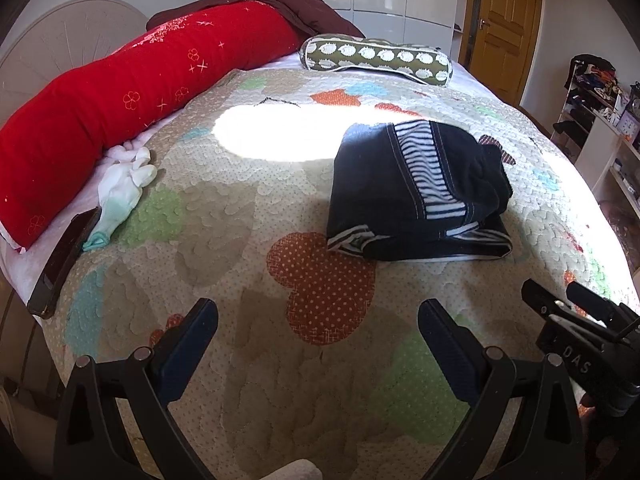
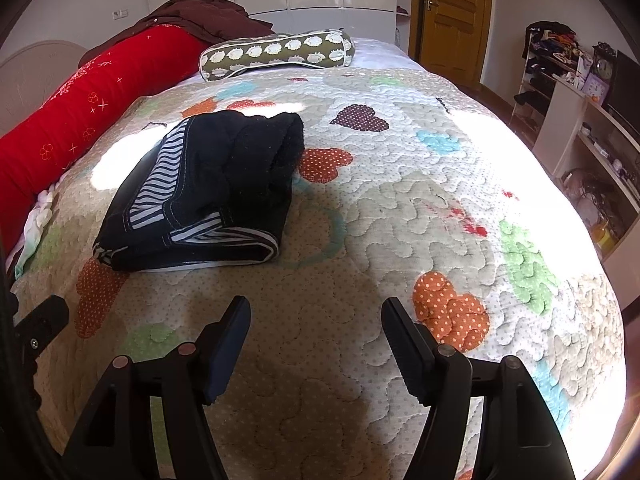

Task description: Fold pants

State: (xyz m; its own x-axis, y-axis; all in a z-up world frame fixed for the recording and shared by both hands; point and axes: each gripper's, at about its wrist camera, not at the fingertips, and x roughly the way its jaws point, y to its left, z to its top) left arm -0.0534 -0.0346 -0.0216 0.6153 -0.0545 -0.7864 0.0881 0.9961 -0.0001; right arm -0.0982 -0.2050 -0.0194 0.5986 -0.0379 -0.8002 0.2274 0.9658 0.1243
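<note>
The dark navy pants (image 1: 416, 192) with a black-and-white striped side band lie folded in a compact stack on the quilted bedspread (image 1: 248, 400); they also show in the right wrist view (image 2: 208, 196), left of centre. My left gripper (image 1: 318, 312) is open and empty, hovering over the quilt in front of the pants. My right gripper (image 2: 316, 310) is open and empty, over the quilt in front and to the right of the pants. The right gripper also shows at the right edge of the left wrist view (image 1: 560, 292).
A long red bolster (image 1: 120, 112) lies along the left side of the bed, a green patterned pillow (image 1: 376, 58) at the far end, a dark red blanket (image 1: 296, 4) behind. A white glove (image 1: 124, 192) and a dark phone (image 1: 60, 264) lie at the left. Shelves (image 2: 580, 128) stand right.
</note>
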